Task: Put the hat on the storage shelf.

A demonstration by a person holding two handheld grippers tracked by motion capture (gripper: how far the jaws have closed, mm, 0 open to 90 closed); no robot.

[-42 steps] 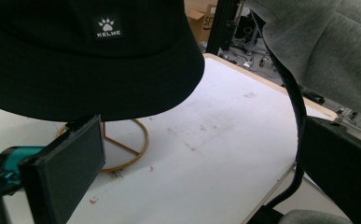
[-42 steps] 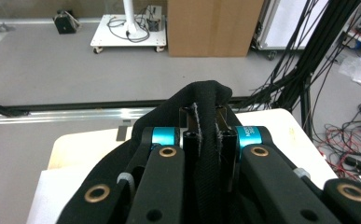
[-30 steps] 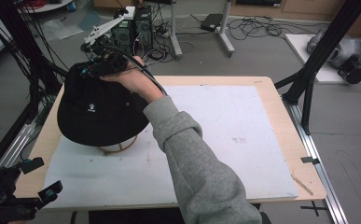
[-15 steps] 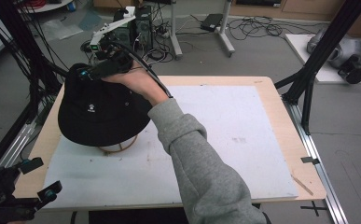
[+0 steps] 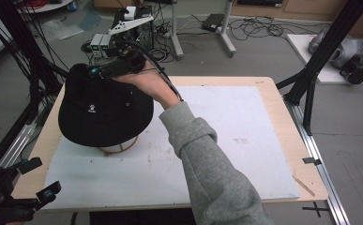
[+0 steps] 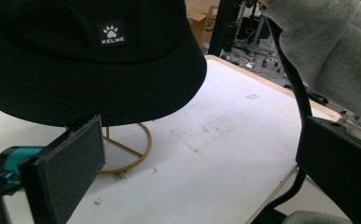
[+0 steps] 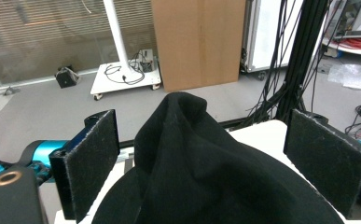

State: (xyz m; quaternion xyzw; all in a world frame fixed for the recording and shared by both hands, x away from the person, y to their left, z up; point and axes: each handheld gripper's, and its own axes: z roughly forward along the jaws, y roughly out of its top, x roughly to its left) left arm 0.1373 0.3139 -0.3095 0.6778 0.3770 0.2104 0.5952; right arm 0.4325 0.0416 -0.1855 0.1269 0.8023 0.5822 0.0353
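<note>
My right tongs (image 7: 201,163) have just opened wide, releasing the black hat (image 5: 105,110) onto its wire stand (image 6: 124,149); left tongs (image 6: 201,168) wait open, empty.

Black hat (image 5: 102,110) on wire stand (image 5: 118,147) blocks left, white mat (image 5: 245,131) open right
</note>
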